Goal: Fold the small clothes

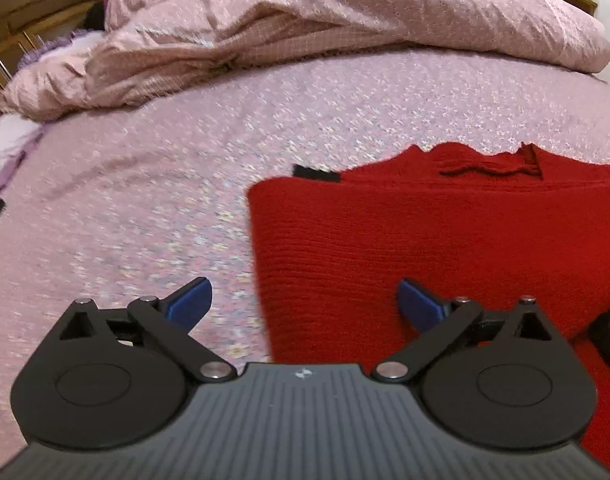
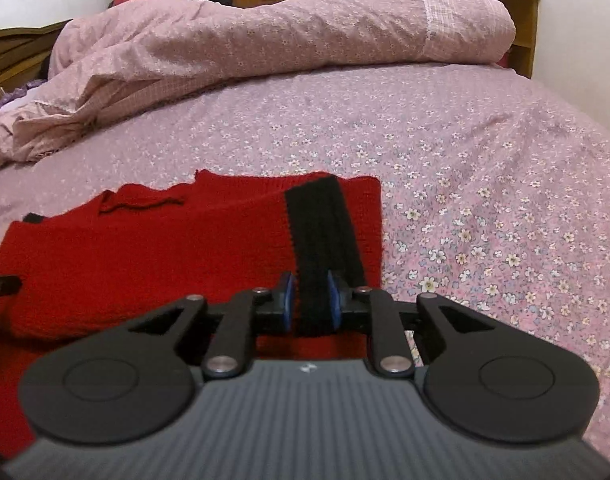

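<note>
Closest to the right wrist camera, the right gripper [image 2: 309, 300] pinches a black strip [image 2: 323, 232] of the red sweater [image 2: 145, 264] between its blue pads. That knitted sweater lies partly folded on the flowered bedsheet [image 2: 485, 200], its neck opening toward the far side. Only the right view shows the black strip running up the sweater's right part. From the left wrist, the left gripper [image 1: 305, 300] stands wide with nothing held, straddling the sweater's [image 1: 425, 248] straight left edge, and a small black tab [image 1: 316, 173] peeks out at the far corner. Bare bedsheet [image 1: 125, 208] spreads to the left and right of the sweater. Beyond, a rumpled pink quilt [image 2: 265, 40] runs across the bed.
</note>
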A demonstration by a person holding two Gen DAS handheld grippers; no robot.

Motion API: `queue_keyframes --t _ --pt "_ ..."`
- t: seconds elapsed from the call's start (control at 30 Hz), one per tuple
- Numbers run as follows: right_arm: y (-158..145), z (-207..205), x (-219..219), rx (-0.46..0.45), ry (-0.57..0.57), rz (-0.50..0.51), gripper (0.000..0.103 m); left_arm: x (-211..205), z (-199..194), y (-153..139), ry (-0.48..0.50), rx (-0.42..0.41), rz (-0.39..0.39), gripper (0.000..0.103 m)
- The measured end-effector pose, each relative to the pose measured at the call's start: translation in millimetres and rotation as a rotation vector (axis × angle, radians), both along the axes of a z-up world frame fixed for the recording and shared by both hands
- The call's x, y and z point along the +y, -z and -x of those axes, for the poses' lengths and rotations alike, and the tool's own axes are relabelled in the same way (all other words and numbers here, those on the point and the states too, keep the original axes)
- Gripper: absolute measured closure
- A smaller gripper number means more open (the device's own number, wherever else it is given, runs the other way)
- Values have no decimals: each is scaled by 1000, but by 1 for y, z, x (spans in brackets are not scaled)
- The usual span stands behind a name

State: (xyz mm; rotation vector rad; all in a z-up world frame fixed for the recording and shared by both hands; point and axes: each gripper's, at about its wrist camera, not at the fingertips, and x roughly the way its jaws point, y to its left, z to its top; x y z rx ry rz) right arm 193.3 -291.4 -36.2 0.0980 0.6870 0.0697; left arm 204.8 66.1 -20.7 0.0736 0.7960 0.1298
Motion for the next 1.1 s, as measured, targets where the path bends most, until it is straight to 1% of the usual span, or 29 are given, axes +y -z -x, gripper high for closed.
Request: queue_keyframes --t 0.13,0.17,0.2,0.27,0.43,0.6,0.77,0.93,1.03,1.1 --pt "-10 17 -7 -14 12 -63 80 7 24 -16 13 -16 -6 2" --pt "-14 24 -8 -16 13 -77 73 10 31 -19 17 -18 -5 2" --pt "-17 31 -9 -17 11 -86 62 11 40 -22 17 -22 -8 2" --pt "-23 47 -12 -22 -4 -109 53 15 56 -27 11 -27 -13 2" --pt "-27 83 -18 3 -31 -146 53 26 100 -31 4 -16 13 2" --pt "-28 119 -30 27 -21 -172 53 35 142 -29 -23 3 18 2" --pt "-29 149 -38 55 -22 -163 53 39 177 -22 -16 33 78 2" --pt "-29 173 -44 53 -23 -149 53 37 201 -11 16 72 137 2" --pt "-26 183 -50 71 -27 -155 53 34 210 -6 38 85 155 2" --pt "-23 188 -52 91 -32 -156 53 35 213 -2 48 94 183 2"
